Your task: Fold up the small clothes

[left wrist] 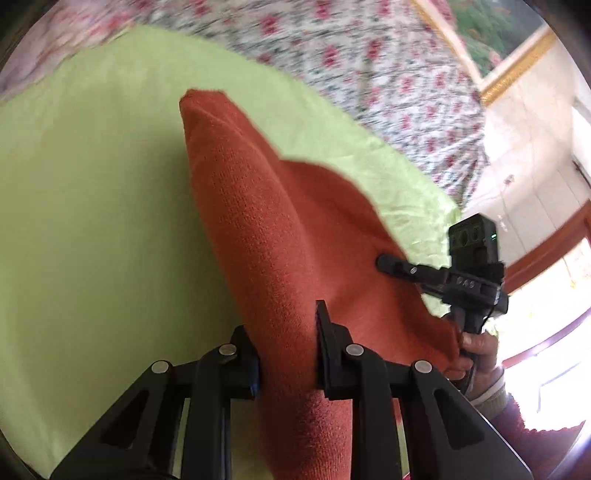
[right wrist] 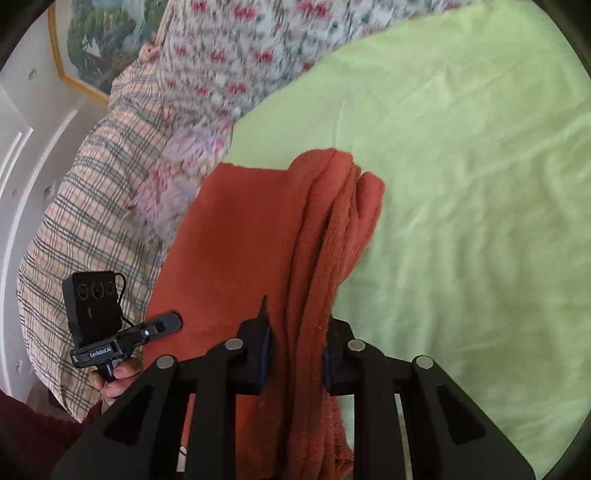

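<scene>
Lime-green sheet [left wrist: 92, 203] covered the bed, and beyond it ran a floral bedspread [left wrist: 369, 55], blurred in both views; a gold-framed painting [left wrist: 495, 33] hung on the pale wall behind. From the left wrist view, the left hand-held gripper [left wrist: 288, 354] was clamped on a thick fold of the rust-orange cloth [left wrist: 266, 229]; the cloth ran straight out between its two fingers and rose in a tented ridge over the green sheet, its far corner up near the sheet's upper edge. Off to the right side of that view, the right hand-held gripper [left wrist: 388, 263] reached into the same cloth, with its fingertips touching the fabric's edge; the person's right hand [left wrist: 476, 350] gripped its handle below. From the right wrist view, the right hand-held gripper [right wrist: 297, 350] was pinched on several bunched layers of the orange cloth [right wrist: 240, 240]; a flat panel of it spread to the left, towards the left hand-held gripper [right wrist: 173, 321], whose tip lay against the fabric; a checked fabric [right wrist: 92, 192] lay beyond, beside the floral spread.
</scene>
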A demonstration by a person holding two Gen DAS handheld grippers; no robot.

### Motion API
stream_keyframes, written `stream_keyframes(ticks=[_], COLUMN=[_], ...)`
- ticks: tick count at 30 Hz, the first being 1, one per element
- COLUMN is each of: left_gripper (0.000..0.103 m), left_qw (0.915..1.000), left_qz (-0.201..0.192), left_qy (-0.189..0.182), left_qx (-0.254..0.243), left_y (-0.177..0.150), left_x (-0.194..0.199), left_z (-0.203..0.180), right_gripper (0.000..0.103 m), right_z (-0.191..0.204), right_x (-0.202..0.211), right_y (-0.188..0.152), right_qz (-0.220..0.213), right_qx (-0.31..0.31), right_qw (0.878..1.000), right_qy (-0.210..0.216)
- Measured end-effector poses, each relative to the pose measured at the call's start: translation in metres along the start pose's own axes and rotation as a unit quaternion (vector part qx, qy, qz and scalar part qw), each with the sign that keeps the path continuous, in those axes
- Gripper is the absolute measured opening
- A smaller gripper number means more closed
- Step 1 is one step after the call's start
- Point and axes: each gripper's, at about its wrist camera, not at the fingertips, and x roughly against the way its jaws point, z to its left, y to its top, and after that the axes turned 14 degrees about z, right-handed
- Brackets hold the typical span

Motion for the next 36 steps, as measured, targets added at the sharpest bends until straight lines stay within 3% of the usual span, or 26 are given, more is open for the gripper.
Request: stream_keyframes(ticks=[5, 10, 12, 16, 19, 24, 29, 30, 31, 32, 36], left_gripper=[0.025, 0.028, 0.035, 0.043, 0.048, 0.052, 0.049, 0.041, 0.031, 0.014, 0.014], left_qw=[0.9994, 0.9994, 0.9994, 0.9991, 0.9987, 0.9977, 0.9945, 0.9935, 0.9924, 0.9918, 0.9878], left_qz=[-0.008, -0.014, -0.01, -0.01, -0.018, -0.024, -0.045, -0.05, -0.058, -0.064, -0.085], left_qy=[-0.01, 0.018, 0.014, 0.016, 0.018, 0.016, 0.028, 0.033, 0.044, 0.052, 0.091], left_qx=[0.033, 0.025, 0.029, 0.039, 0.043, 0.062, 0.091, 0.096, 0.099, 0.097, 0.093], left_y=[-0.013, -0.013, -0.012, 0.001, 0.017, 0.054, 0.095, 0.104, 0.114, 0.121, 0.143], left_x=[-0.009, -0.013, -0.014, -0.013, -0.011, -0.016, -0.017, -0.017, -0.016, -0.015, -0.005], left_z=[0.022, 0.016, 0.017, 0.021, 0.027, 0.045, 0.063, 0.066, 0.07, 0.071, 0.072], right_gripper=[0.022, 0.022, 0.023, 0.043, 0.055, 0.055, 0.046, 0.042, 0.026, 0.014, 0.011], right_z=[-0.005, -0.005, -0.008, -0.009, 0.0, 0.023, 0.032, 0.03, 0.028, 0.026, 0.029], right_x=[-0.015, -0.017, -0.016, -0.013, 0.002, 0.024, -0.001, -0.008, -0.014, -0.017, -0.002], right_y=[-0.005, -0.004, -0.004, 0.0, 0.006, 0.032, 0.062, 0.065, 0.069, 0.072, 0.077], right_qz=[0.004, 0.002, 0.003, 0.009, -0.011, -0.054, -0.024, -0.017, -0.009, -0.006, -0.039], right_qx=[-0.02, -0.024, -0.028, -0.038, -0.026, 0.012, 0.032, 0.033, 0.031, 0.03, 0.037], right_qw=[1.0, 0.999, 0.999, 0.998, 0.995, 0.991, 0.992, 0.992, 0.991, 0.992, 0.993], right_qy=[-0.016, -0.036, -0.037, -0.051, -0.097, -0.12, -0.123, -0.123, -0.126, -0.125, -0.103])
